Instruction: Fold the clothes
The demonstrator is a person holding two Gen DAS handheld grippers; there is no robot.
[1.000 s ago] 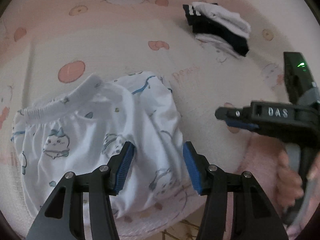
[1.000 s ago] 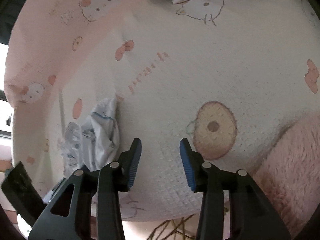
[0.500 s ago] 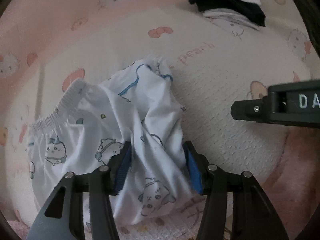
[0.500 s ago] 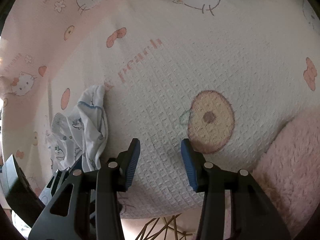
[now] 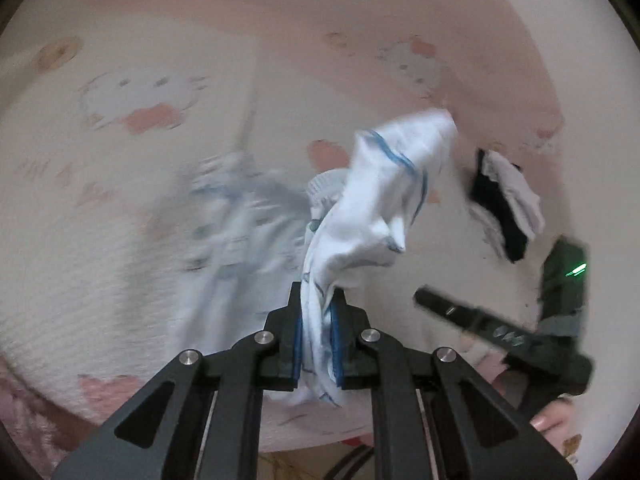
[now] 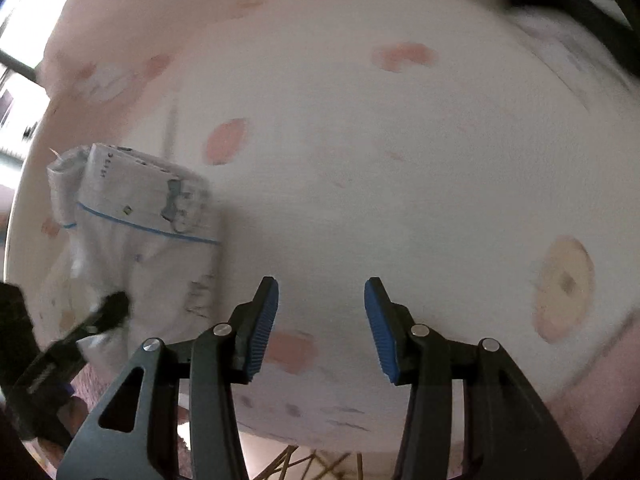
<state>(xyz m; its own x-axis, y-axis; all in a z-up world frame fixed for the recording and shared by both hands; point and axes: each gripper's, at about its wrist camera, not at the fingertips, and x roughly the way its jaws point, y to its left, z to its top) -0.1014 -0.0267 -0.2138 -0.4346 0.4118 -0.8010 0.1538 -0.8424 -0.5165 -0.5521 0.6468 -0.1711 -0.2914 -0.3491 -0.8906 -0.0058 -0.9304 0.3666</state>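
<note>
Gripping the white shorts (image 5: pixel 376 200), the left claw (image 5: pixel 316 344) has just closed; the right claw (image 6: pixel 320 332) gapes empty.

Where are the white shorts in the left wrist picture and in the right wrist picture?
Left wrist: the shorts are at centre, bunched and pinched in the left gripper.
Right wrist: the shorts are at the left edge, left of the open right gripper.
Shared landmark: the pink cartoon-cat bedsheet.
</note>
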